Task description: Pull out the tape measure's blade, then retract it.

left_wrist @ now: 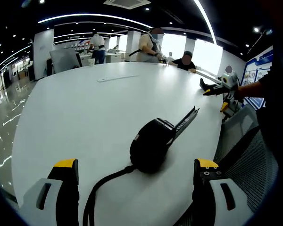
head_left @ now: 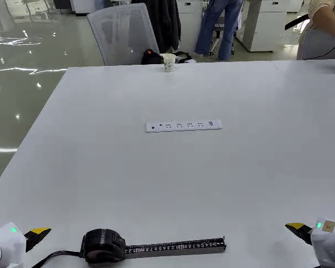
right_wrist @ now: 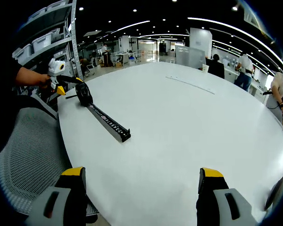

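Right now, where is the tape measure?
In the head view, the tape measure lies at the near edge of the table, left of centre, close to the left gripper, with its blade extended toward the right.

Lighting's bright and even from my headset. The white table (head_left: 257, 167) is almost shadowless, with just a thin soft shadow under the tape measure (head_left: 103, 245). Glare streaks the glossy floor (head_left: 22, 50). Both my gripper views bend hard at the edges — ceiling light strips (left_wrist: 205, 21) curve, and the windows (left_wrist: 205, 54) blow out.
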Motion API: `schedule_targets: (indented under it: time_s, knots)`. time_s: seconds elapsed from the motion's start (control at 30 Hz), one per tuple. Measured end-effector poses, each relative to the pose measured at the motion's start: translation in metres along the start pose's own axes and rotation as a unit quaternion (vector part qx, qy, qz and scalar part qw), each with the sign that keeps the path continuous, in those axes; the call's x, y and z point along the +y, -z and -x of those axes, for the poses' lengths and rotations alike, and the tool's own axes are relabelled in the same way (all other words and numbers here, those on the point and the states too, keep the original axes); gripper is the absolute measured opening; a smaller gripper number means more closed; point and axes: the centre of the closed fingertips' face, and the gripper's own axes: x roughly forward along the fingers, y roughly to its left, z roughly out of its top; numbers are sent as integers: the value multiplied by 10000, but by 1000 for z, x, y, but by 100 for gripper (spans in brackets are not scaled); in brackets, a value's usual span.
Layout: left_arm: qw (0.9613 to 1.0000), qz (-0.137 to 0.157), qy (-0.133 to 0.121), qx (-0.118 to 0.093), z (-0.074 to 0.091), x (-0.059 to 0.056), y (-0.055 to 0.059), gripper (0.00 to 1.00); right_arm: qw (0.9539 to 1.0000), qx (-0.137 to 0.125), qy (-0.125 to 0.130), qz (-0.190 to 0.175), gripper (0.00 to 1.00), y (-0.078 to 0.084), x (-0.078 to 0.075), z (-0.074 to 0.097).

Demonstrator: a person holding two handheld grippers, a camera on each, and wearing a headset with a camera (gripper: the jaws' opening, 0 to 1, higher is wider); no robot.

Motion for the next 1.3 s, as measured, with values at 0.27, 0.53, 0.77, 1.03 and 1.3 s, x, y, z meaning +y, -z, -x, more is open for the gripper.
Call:
schedule_targets:
  time_s: [0.27,0.53,0.77,1.03,1.3]
  knots:
    - [9999,60,5,143,2,-2,8,99,9999,135,27,99,99,12,10,6]
    - [9998,29,-5,205,4,-3,11,99,9999,106,82,-43,99,15,9,11]
    - [9996,36,1,280,6,-5,15,99,9998,157,104,-8,99,17,7,15]
    - [9983,-142,-203,525,5,0,20,99,9996,261,133,26,99,24,6,17]
    - [9982,5,-260,537,1,-4,18,99,9990,396,94,156,99,26,8,15]
